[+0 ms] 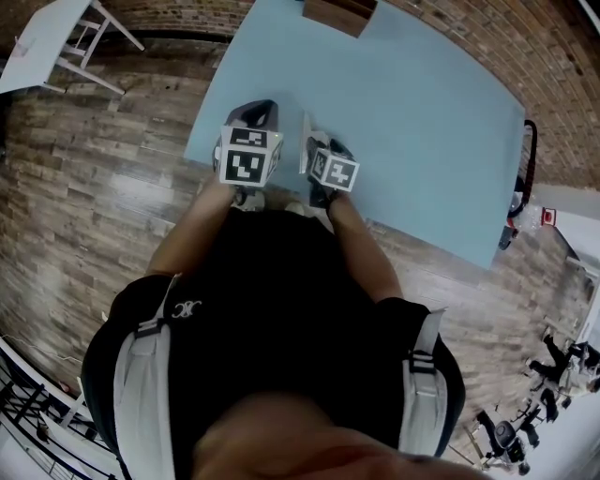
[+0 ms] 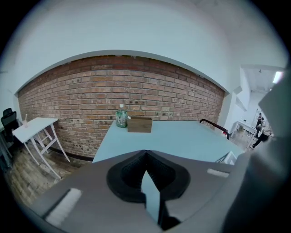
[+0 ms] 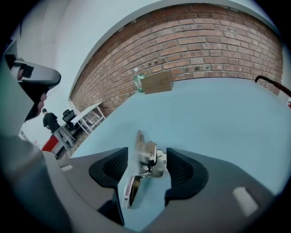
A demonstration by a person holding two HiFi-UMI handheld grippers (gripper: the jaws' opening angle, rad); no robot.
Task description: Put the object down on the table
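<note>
Right gripper (image 3: 144, 160) is clamping a shiny metal clip (image 3: 148, 152) above the blue table (image 1: 412, 122). Left gripper (image 2: 145, 159), at its 9 o'clock, is hovering with fingers pressed together, empty.

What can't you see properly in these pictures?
Metal thing between the right jaws: blurred in the right gripper view, so its kind is unclear.
Bottle label: too small to read, left gripper view.
Box: cut off by the head view's top edge.
</note>
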